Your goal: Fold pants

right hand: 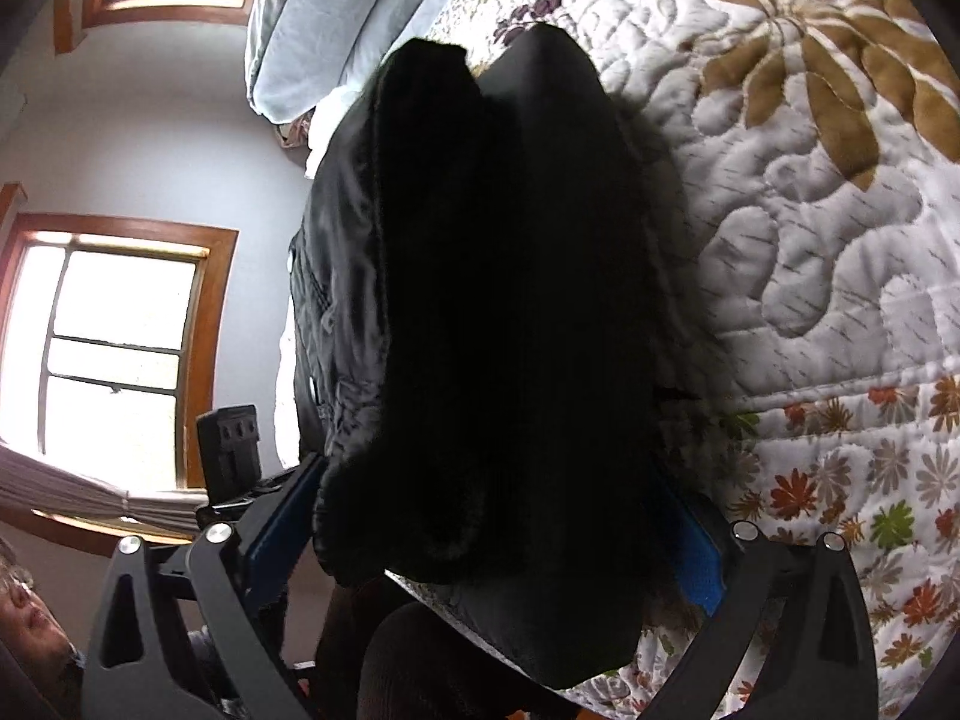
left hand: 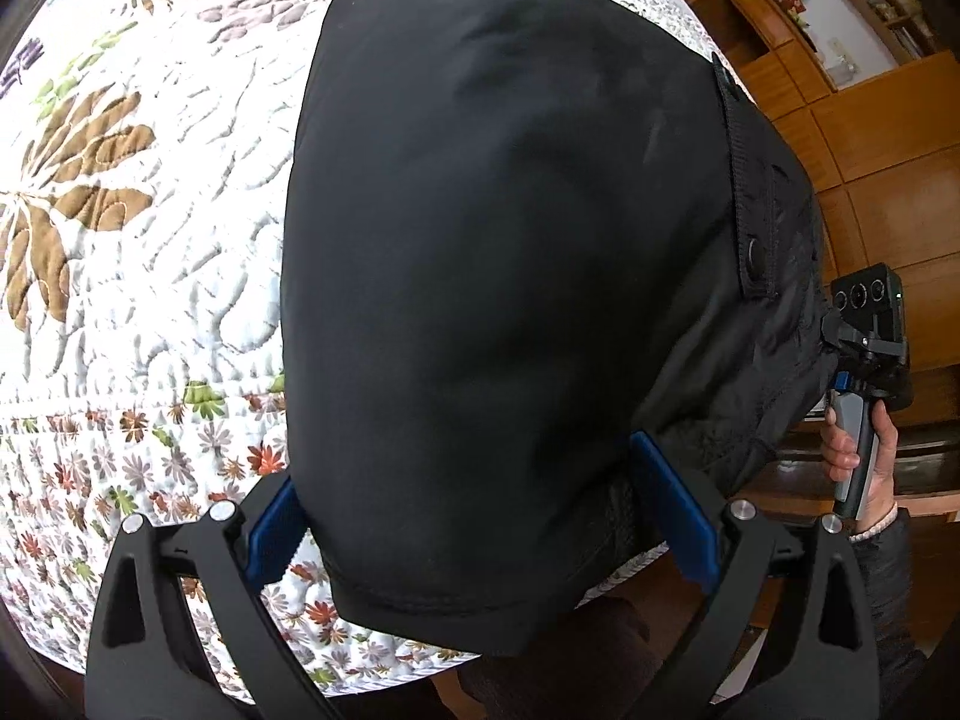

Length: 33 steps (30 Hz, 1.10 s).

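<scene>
The black pants [left hand: 492,252] hang over a white floral quilt [left hand: 150,240], lifted off it. My left gripper [left hand: 480,516] has its blue-padded fingers [left hand: 684,516] set wide on either side of the pants' lower hem, with cloth between them. The waistband with a snap button [left hand: 756,255] lies at the right. My right gripper [right hand: 492,534] holds a thick bundle of the pants [right hand: 498,312] between its blue pads [right hand: 702,564], fuzzy lining showing. The right gripper's handle and the hand on it show in the left wrist view [left hand: 864,384].
The quilt [right hand: 810,240] covers the bed. Pale pillows [right hand: 336,18] lie at the bed's head. Wooden cabinets and shelves [left hand: 840,90] stand beyond the bed. Windows [right hand: 120,348] are in the wall at the left. The person's face [right hand: 30,612] is low left.
</scene>
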Available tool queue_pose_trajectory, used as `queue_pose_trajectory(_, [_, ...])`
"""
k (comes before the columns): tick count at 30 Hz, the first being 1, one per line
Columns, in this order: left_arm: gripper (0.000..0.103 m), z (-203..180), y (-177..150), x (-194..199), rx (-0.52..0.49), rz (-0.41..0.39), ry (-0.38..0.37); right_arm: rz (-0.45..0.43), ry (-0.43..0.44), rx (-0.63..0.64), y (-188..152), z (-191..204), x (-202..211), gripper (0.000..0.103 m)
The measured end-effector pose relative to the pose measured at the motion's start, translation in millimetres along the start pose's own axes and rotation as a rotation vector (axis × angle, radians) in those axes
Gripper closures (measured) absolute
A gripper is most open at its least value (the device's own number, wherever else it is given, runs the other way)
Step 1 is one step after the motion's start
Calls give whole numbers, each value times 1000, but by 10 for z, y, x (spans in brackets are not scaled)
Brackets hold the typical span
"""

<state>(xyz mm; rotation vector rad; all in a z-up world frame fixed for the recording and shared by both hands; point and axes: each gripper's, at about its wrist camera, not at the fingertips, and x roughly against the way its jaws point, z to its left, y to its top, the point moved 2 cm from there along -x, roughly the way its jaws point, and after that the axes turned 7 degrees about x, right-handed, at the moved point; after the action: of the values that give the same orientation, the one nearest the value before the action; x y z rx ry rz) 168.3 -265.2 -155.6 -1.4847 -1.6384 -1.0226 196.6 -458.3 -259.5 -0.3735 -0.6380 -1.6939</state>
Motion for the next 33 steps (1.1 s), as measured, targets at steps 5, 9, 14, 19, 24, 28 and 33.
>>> queue_pose_trajectory(5, [6, -118, -55, 60, -20, -18, 1, -28, -24, 38, -30, 58, 7, 19])
queue_pose_trajectory(9, [6, -163, -68, 119, -32, -29, 1, -48, -24, 59, -76, 98, 50, 31])
queue_pose_trajectory(14, [6, -157, -62, 198, -48, -52, 6, -60, -13, 96, -87, 115, 20, 39])
queue_pose_trajectory(19, [6, -193, -61, 348, -83, -99, 50, -60, 4, 114, -93, 162, -56, 41])
queue_pose_trajectory(24, [6, -87, -45, 474, -66, -120, 50, -53, 15, 135, -52, 222, -160, 41])
queue_pose_trajectory(28, [6, 41, -53, 570, -52, -141, 62, -33, 19, 154, 4, 286, -273, 41])
queue_pose_trajectory(33, [6, 303, -15, 671, -32, -164, 77, -11, 25, 174, 85, 372, -372, 41])
